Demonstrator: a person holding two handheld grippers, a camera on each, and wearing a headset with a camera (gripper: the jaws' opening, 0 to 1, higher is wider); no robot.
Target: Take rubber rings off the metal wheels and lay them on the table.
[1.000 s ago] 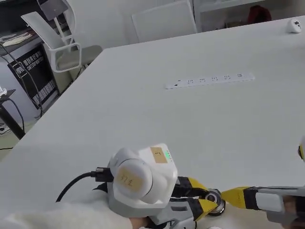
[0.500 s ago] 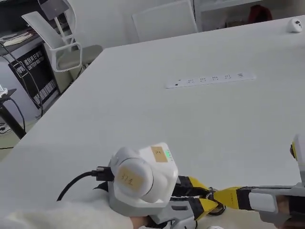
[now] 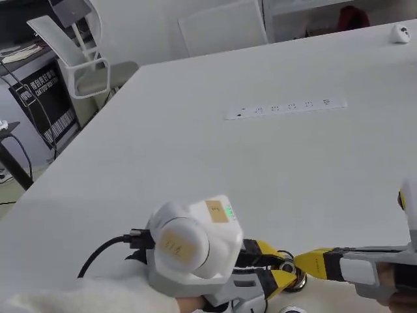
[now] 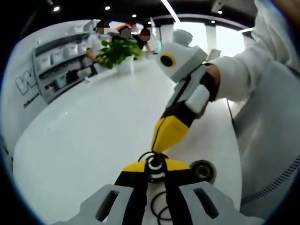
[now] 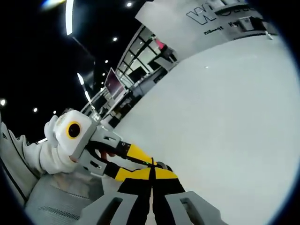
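My left gripper (image 3: 285,270) sits at the table's near edge, shut on a small metal wheel (image 3: 297,280). Its own view shows the yellow jaws (image 4: 154,169) clamped on that wheel (image 4: 155,165). My right gripper (image 3: 301,261) comes in from the right with its jaws together, their tip at the wheel's top, pinching a thin black rubber ring (image 4: 144,157). From the right gripper view, the shut right gripper (image 5: 151,172) meets the wheel (image 5: 162,166) that the left gripper (image 5: 146,164) holds. A second wheel (image 4: 202,169) and loose black rings (image 4: 161,208) lie on the table beside it.
A white power strip (image 3: 287,107) lies across the middle of the white table (image 3: 195,150). A small white object (image 3: 399,32) sits at the far right corner. Chairs (image 3: 81,55) stand beyond the far left edge. A black cable (image 3: 104,251) trails from the left gripper.
The right gripper's tip has moved in leftward to the wheel and risen slightly. The left gripper has stayed in place, holding the wheel.
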